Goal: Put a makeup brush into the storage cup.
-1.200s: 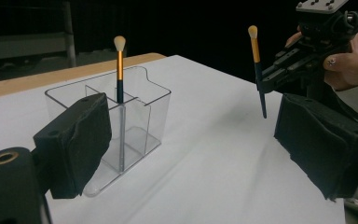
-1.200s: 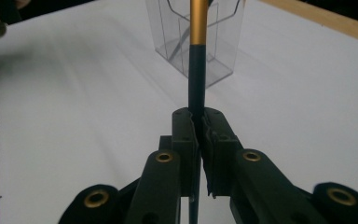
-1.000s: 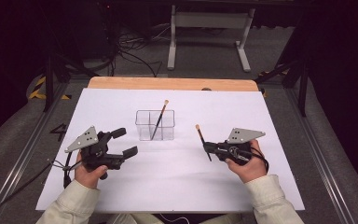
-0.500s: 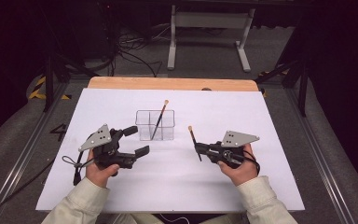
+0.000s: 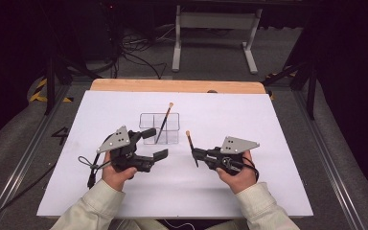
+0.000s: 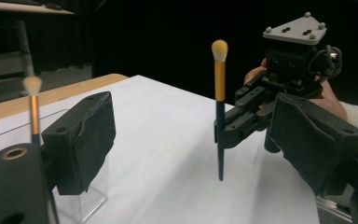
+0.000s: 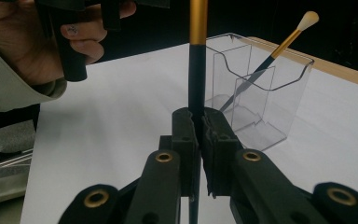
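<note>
The right gripper view shows the right gripper (image 7: pixel 198 123) clamping a brush (image 7: pixel 197 70); left gripper (image 6: pixel 191 154) fingers gape empty.

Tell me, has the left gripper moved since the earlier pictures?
Yes. The left gripper has moved rightward, closer to the clear organizer, its jaws open.

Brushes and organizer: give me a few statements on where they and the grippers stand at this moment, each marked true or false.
1. The right gripper is shut on a brush. True.
2. That brush lies flat on the table. False: it is held upright, tuft up.
3. A second brush leans in the clear organizer. True.
4. The left gripper holds a brush. False: its fingers stand open with nothing between them.
5. The organizer lies tipped on its side. False: it stands upright on the white table.
</note>
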`<state>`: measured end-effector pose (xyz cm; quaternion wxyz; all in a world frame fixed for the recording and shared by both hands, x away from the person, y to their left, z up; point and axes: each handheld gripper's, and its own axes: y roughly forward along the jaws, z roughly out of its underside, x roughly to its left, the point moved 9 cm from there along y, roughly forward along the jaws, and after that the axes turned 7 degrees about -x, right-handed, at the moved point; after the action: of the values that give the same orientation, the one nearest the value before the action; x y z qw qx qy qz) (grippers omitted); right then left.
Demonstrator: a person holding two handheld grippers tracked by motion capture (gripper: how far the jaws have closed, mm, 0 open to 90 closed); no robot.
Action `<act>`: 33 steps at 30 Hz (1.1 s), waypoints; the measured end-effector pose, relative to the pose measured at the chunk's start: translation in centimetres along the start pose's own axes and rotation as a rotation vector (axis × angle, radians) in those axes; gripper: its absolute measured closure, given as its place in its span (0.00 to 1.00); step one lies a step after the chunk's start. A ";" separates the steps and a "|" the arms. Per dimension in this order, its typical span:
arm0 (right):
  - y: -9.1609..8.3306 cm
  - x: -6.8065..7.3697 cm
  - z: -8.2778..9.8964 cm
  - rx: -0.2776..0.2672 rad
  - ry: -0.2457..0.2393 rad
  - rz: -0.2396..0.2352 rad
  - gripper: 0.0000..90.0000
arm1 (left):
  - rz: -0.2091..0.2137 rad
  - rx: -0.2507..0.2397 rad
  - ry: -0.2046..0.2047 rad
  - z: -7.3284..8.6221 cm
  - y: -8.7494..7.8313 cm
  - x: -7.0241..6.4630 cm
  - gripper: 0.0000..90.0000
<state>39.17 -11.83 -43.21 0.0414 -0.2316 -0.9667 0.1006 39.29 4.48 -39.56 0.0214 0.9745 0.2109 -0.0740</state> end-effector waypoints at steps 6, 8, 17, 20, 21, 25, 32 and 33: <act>0.4 0.3 0.0 -0.007 0.012 -0.010 0.94 | 0.027 0.005 -0.004 0.1 1.0 -0.7 0.16; 0.6 0.6 -0.1 -0.014 0.018 -0.018 0.94 | 0.035 0.008 -0.005 0.1 1.3 -0.9 0.16; 1.1 1.2 -0.2 -0.032 0.029 -0.033 0.94 | 0.045 0.020 -0.005 0.4 2.1 -1.5 0.20; 1.4 1.4 -0.3 -0.034 0.025 -0.036 0.94 | 0.055 0.015 -0.007 0.4 2.3 -1.6 0.25; 1.4 1.5 -0.3 -0.037 0.024 -0.037 0.94 | 0.055 0.015 -0.007 0.4 2.3 -1.6 0.27; 1.6 1.7 -0.4 -0.047 0.020 -0.040 0.94 | 0.072 0.012 -0.008 0.4 2.5 -1.8 0.34; 1.5 1.7 -0.6 -0.057 0.019 -0.036 0.94 | 0.106 0.023 -0.039 0.7 2.7 -1.8 0.52; 1.5 1.7 -0.6 -0.057 0.019 -0.036 0.94 | 0.106 0.023 -0.039 0.7 2.7 -1.8 0.54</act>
<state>38.39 -9.60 -42.91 0.0459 -0.2163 -0.9727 0.0699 38.68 1.19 -39.98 0.0181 0.9828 0.1577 -0.0943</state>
